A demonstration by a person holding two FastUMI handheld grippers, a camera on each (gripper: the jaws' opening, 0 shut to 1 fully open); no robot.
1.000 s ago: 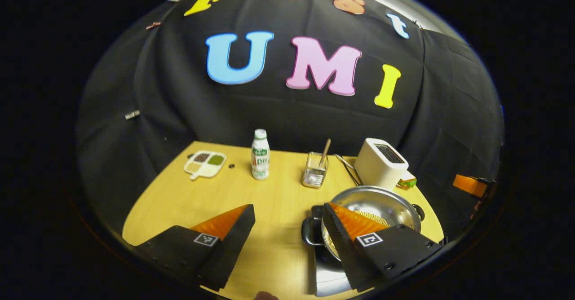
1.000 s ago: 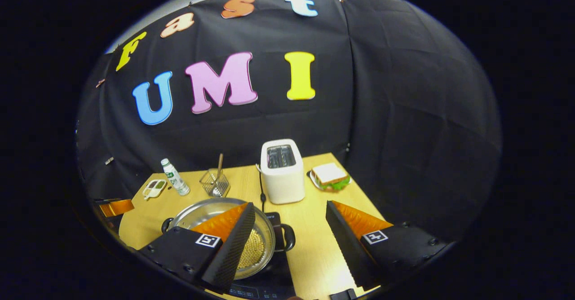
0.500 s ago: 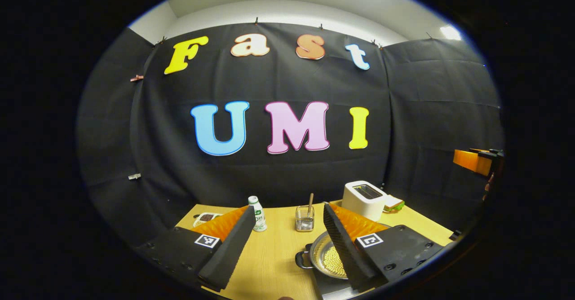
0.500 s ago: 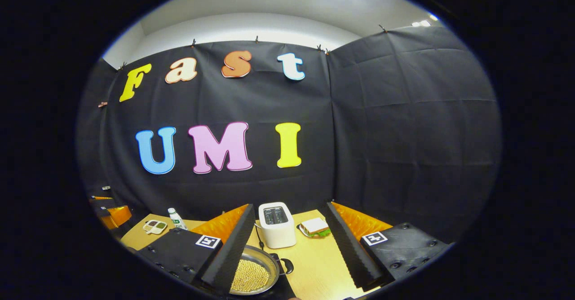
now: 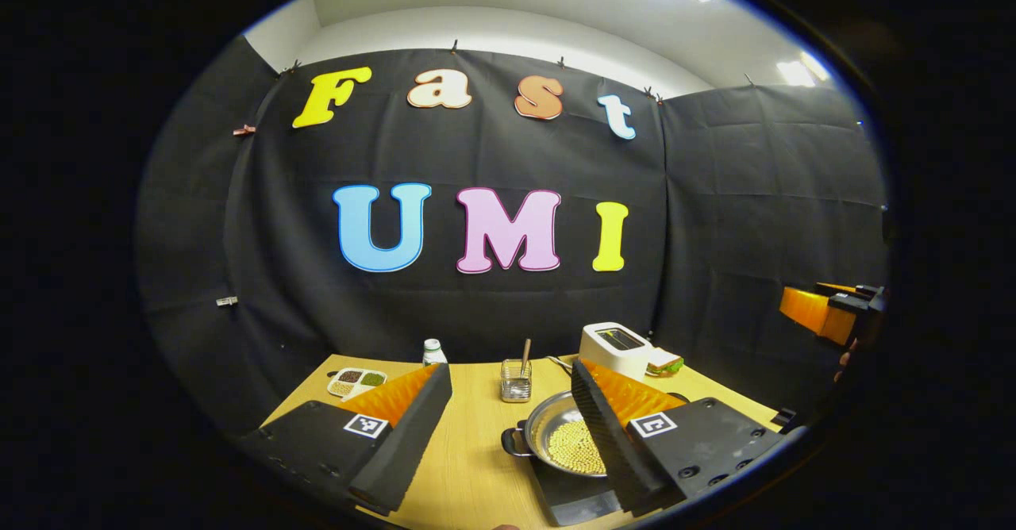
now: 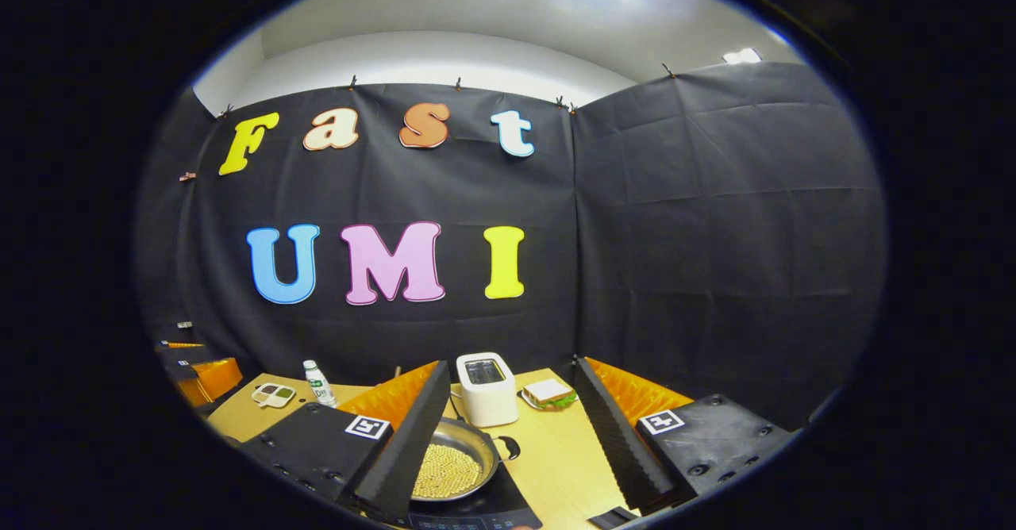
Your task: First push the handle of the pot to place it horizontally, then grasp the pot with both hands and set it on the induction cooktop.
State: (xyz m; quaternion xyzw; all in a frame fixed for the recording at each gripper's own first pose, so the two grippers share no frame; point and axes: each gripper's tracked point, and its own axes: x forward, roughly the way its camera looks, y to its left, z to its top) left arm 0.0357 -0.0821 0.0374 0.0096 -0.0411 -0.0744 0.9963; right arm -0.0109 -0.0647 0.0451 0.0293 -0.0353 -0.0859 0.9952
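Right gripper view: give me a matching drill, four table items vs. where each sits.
Things:
1. pot
2. toaster
3. sandwich
4. bottle

Places:
A. just right of the toaster
B. far left, next to the divided dish
C. on the induction cooktop
D. behind the pot

Pairs: 1-C, 2-D, 3-A, 4-B

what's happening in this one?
A person holds two grippers above a wooden table. The pot of yellow beans already sits on the induction cooktop. The left gripper and the right gripper are both open, holding nothing, raised above the pot.
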